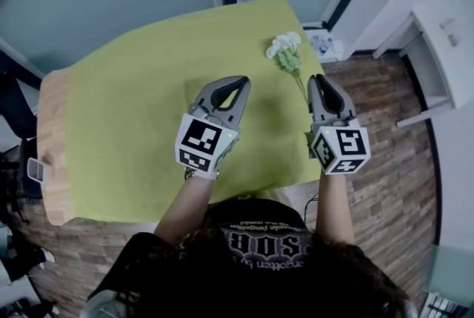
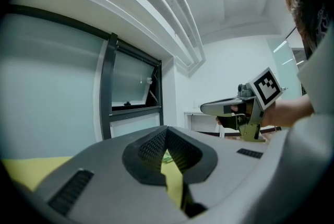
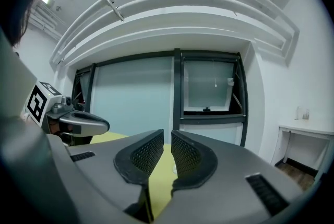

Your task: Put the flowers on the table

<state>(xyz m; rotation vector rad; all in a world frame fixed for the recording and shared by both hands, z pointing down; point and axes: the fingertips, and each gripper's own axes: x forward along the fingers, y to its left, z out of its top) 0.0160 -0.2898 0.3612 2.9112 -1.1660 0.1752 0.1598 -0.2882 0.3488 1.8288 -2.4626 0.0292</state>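
- Two claws hover side by side over the near part of the table (image 1: 133,101), and both are mine.
- My left claw (image 1: 238,81) has its jaws together, tips meeting, with nothing between them.
- My right claw (image 1: 318,79) has its jaws almost together. A thin slit stays between the pads, and nothing is in it.
- The flowers (image 1: 285,48) lie on the table ahead of my right claw, close to the table's far right edge. I can't make out where the thin green stem ends.
- The flowers touch neither claw.
- Room to move is widest to the left and ahead of my left claw, where the green cloth lies flat and bare.
- On the right the table's edge runs just beside my right claw, and past it the surface drops to the floor (image 1: 385,153).
- At the left end the cloth stops short and a strip of pale wood (image 1: 48,138) shows.
- The cloth is a matte yellow-green and smooth. The floor is brown and laid in a brick-like pattern.
- The blossoms are white and ruffled, bunched over green leaves.
- My jaws are smooth grey shells with black, finely ribbed pads, and each claw carries a cube of black-and-white squares.
- A dark window frame (image 3: 177,97) with frosted panes stands beyond the table.
- A white desk (image 1: 444,50) stands off to the right.
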